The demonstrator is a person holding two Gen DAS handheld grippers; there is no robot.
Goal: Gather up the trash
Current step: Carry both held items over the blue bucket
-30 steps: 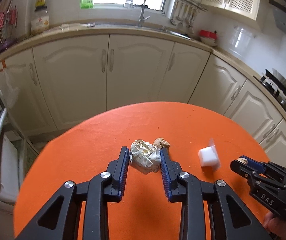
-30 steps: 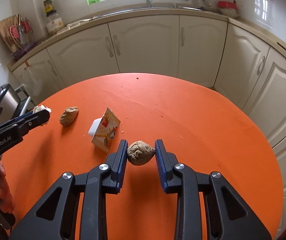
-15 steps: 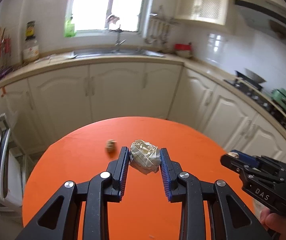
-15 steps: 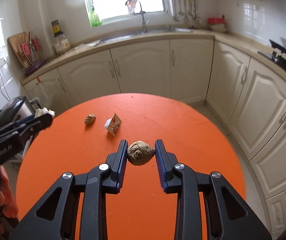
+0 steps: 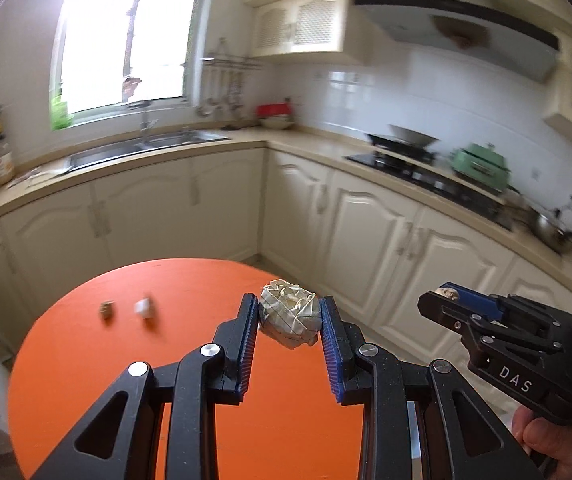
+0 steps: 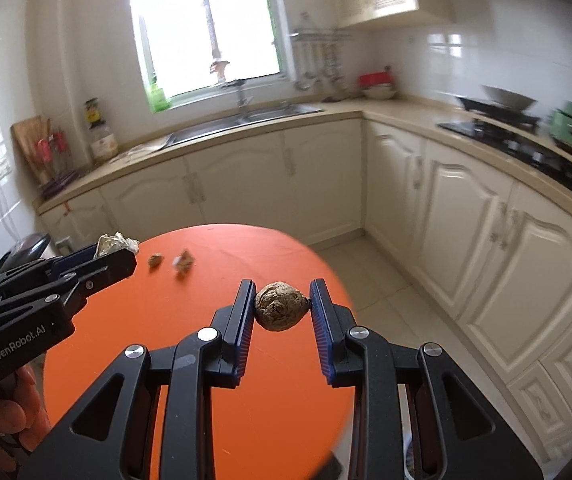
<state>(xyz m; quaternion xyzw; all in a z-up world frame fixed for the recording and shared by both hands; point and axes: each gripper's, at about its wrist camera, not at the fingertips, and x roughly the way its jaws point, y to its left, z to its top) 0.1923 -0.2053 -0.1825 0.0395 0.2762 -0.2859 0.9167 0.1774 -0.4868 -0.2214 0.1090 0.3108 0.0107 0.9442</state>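
Left gripper [image 5: 289, 316]: pinching a crumpled paper ball [image 5: 289, 312] between its blue pads, centre of the left wrist view. Right gripper [image 6: 282, 306]: pinching a brown crumpled lump [image 6: 281, 306], centre of the right wrist view. Change over the last second: both items, which hung low over the orange surface [image 5: 190, 380], have been carried upward and toward the right of the frame; the surface has shrunk and slid to lower left, and pale floor tiles [image 6: 369, 280] now show beneath the right gripper's load. Grips unchanged throughout, neither item slipping. Remaining on the surface, upper left portion: one small brown scrap [image 6: 155, 260] and one small white carton [image 6: 183, 261], lying just beside each other, both blurred. Receptacle: none identifiable in either view. Assessment: two pieces are secured and in transit, apparently toward a bin off the surface's right side; two pieces left to fetch, so collection stands roughly half done.
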